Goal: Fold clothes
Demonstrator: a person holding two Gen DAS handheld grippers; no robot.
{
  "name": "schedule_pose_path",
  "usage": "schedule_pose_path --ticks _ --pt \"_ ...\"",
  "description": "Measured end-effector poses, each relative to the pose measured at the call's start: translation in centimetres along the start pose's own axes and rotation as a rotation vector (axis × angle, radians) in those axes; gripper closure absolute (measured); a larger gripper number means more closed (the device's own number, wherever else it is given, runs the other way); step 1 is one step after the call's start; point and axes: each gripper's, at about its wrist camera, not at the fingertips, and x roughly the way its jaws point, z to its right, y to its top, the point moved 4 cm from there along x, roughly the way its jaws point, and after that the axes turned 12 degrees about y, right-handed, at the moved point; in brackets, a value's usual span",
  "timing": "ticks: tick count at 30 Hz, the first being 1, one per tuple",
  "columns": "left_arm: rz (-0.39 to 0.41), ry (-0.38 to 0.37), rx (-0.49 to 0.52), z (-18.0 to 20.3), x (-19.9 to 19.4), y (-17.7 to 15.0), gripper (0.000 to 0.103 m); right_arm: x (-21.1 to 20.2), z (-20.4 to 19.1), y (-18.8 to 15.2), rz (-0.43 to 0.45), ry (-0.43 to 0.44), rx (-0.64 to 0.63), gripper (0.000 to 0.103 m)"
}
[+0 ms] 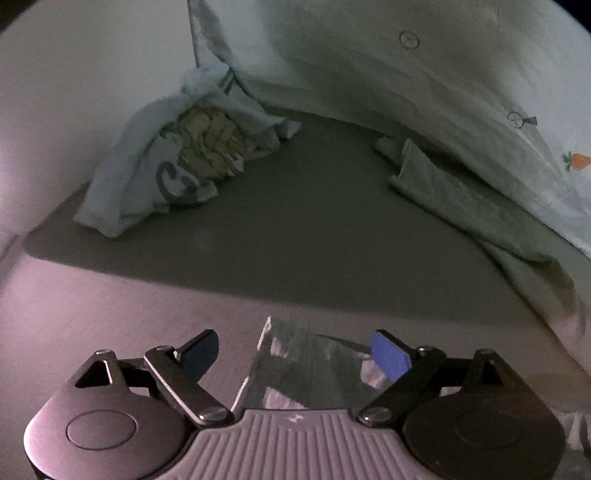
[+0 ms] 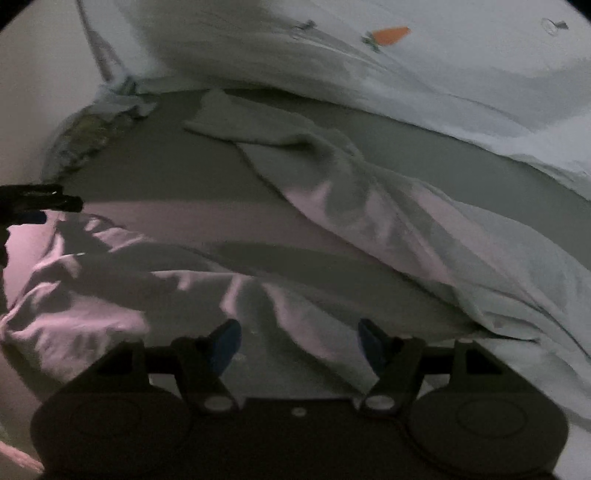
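Observation:
A pale, crumpled garment (image 2: 332, 206) lies stretched across the bed sheet, from the far middle towards the near left and right. My right gripper (image 2: 297, 345) hovers open just over its near folds, with nothing between the blue pads (image 2: 225, 347). In the left wrist view the same garment (image 1: 461, 206) runs along the right side. A blurred corner of cloth (image 1: 291, 358) lies between the spread fingers of my open left gripper (image 1: 295, 350). The left gripper (image 2: 40, 203) also shows as a dark shape at the left edge of the right wrist view.
A bunched white T-shirt with a print (image 1: 166, 166) sits in the far corner against the wall (image 1: 74, 92). A light duvet with carrot prints (image 2: 391, 35) is heaped along the back and right. Bare sheet (image 1: 295, 229) lies between them, half in shadow.

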Motion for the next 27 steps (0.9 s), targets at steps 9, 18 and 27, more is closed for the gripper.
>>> schedule_pose_path --ticks 9,18,27 --pt "0.031 0.037 -0.063 -0.1 0.4 -0.9 0.1 2.1 1.1 0.3 -0.084 0.042 -0.036 0.102" --pt "0.301 -0.1 -0.221 0.8 -8.0 8.7 0.101 -8.2 2.8 4.5 0.249 0.007 0.007 0.102" --pt "0.548 -0.14 -0.32 -5.5 -20.5 7.5 0.1 -14.6 -2.0 -0.8 0.265 0.227 -0.157 0.102"
